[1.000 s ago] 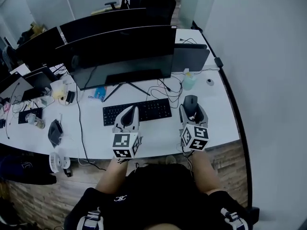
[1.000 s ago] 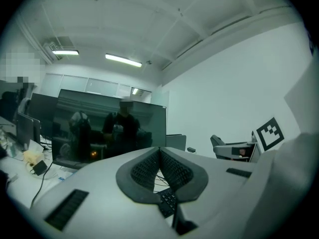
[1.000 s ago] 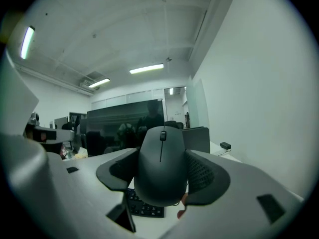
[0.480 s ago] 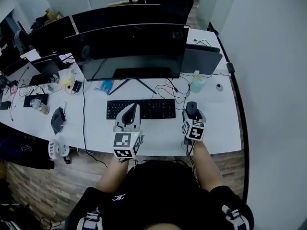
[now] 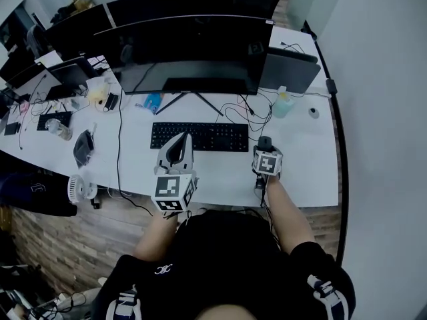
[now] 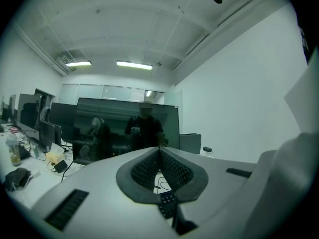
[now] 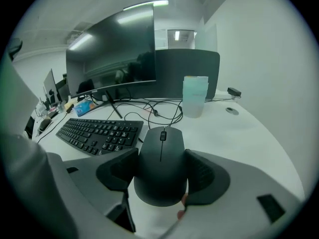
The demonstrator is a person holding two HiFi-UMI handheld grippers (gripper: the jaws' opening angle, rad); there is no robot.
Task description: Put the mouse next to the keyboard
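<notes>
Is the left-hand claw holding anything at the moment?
No, the left gripper has its jaws closed tip to tip with nothing between them; only the right gripper grips the mouse.

The mouse (image 7: 160, 166) is of smooth, matt black plastic. The keyboard (image 7: 99, 133), at ten o'clock from it, has the same matt black plastic. The desk (image 7: 239, 133) top is white, smooth and slightly shiny. The monitor (image 7: 112, 49) screen is dark and glossy and mirrors the room. At one o'clock from the mouse, the bottle (image 7: 195, 96) looks like translucent plastic. The right gripper (image 7: 160, 169) and the left gripper (image 6: 159, 153) have smooth light-grey plastic shells; their pads (image 7: 203, 176) are dark, ribbed and rubber-like. The floor (image 5: 40, 245) shows wood-look planks.
</notes>
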